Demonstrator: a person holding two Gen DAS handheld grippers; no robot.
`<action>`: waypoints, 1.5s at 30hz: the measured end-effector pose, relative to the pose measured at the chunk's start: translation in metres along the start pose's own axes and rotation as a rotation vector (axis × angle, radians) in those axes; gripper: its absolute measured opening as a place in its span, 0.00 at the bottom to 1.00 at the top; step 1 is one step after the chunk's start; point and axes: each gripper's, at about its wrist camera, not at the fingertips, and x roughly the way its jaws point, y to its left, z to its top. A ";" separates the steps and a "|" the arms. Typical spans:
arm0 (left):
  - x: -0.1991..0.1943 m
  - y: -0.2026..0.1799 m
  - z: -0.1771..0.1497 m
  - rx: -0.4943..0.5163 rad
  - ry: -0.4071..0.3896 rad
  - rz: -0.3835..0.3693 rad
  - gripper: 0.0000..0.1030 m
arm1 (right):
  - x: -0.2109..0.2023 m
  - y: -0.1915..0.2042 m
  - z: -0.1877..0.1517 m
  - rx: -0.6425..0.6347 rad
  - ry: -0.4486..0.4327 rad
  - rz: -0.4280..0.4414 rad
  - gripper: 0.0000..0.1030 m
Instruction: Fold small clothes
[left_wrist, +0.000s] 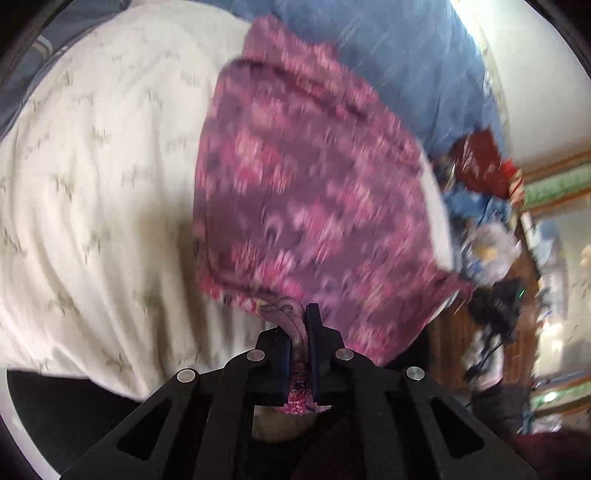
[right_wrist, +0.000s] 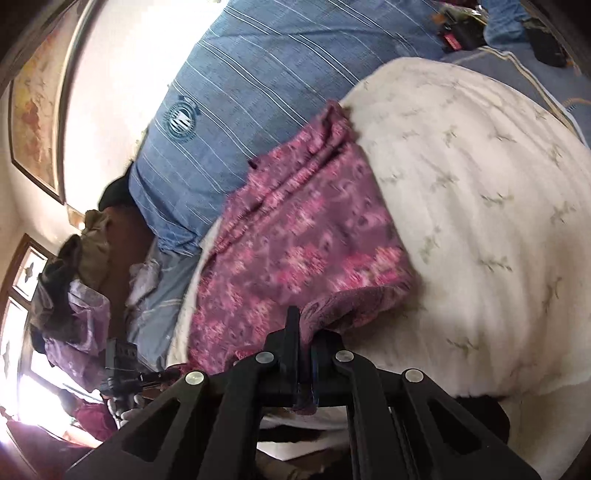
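A small pink and purple patterned garment (left_wrist: 314, 192) lies partly lifted over a cream blanket (left_wrist: 96, 177). My left gripper (left_wrist: 300, 325) is shut on the garment's near edge, cloth pinched between the jaws. In the right wrist view the same garment (right_wrist: 295, 236) spreads across the cream blanket (right_wrist: 480, 221), and my right gripper (right_wrist: 303, 332) is shut on another part of its near edge. Both views are blurred by motion.
A blue striped pillow or bedcover (right_wrist: 251, 92) lies beyond the garment; it also shows in the left wrist view (left_wrist: 399, 59). Piled clothes (right_wrist: 70, 295) sit at the left by a window. More clutter (left_wrist: 484, 206) and a wooden frame stand at the right.
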 end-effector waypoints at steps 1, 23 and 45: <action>-0.004 0.003 0.006 -0.009 -0.016 -0.010 0.05 | 0.000 0.003 0.006 -0.003 -0.009 0.015 0.04; 0.022 0.026 0.262 -0.215 -0.273 0.098 0.05 | 0.151 -0.016 0.218 0.172 -0.214 0.120 0.04; 0.091 0.091 0.368 -0.487 -0.224 -0.132 0.44 | 0.199 -0.089 0.260 0.650 -0.304 0.297 0.32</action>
